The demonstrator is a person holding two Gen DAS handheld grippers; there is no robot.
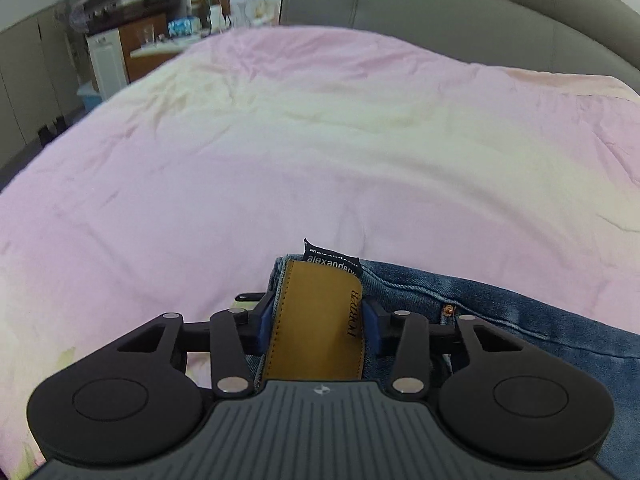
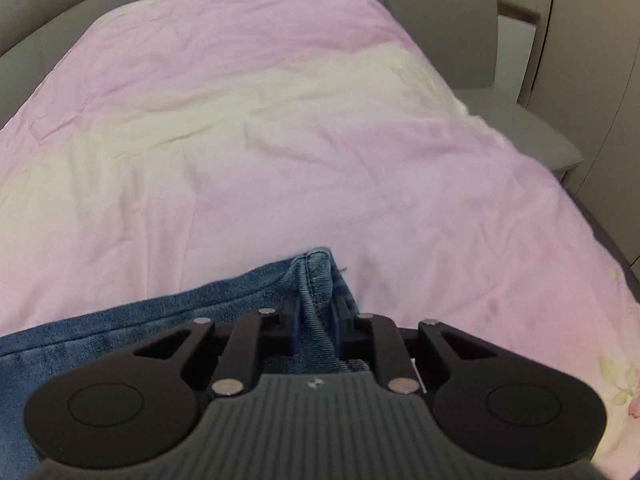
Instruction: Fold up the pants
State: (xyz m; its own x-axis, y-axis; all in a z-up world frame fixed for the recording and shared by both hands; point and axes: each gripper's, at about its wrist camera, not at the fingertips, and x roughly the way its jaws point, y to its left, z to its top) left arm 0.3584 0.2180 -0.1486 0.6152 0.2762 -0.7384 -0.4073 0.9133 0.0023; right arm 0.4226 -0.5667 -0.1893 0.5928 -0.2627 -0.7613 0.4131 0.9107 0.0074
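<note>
My left claw (image 1: 318,316) is closed down on the waistband of the faded blue denim pants (image 1: 500,320), its blue pads pinching either side of the tan leather brand patch (image 1: 316,320), with a small black woven label (image 1: 332,262) sticking up just past it. I hold there because the waistband is the thickest, stiffest edge and will not slip out when I lift. My right claw (image 2: 316,320) is likewise clamped, on a bunched corner of the same pants (image 2: 120,344), the hem or seam edge poking up between the pads; which end of the garment that corner belongs to I cannot tell.

The denim runs between my two claws, stretched sideways from one grip to the other, so the cloth hangs as one even edge rather than a heap. The pants sit at the near edge of the bed, over the rumpled pink and cream bedsheet (image 1: 280,160), and whether they rest on it or hang just above I cannot say. The far part of the sheet toward the grey padded headboard (image 1: 440,4) shows nothing else lying on it, which I judge is why I am holding the edge facing that way: room to lay the pants out or carry this edge over for a fold
</note>
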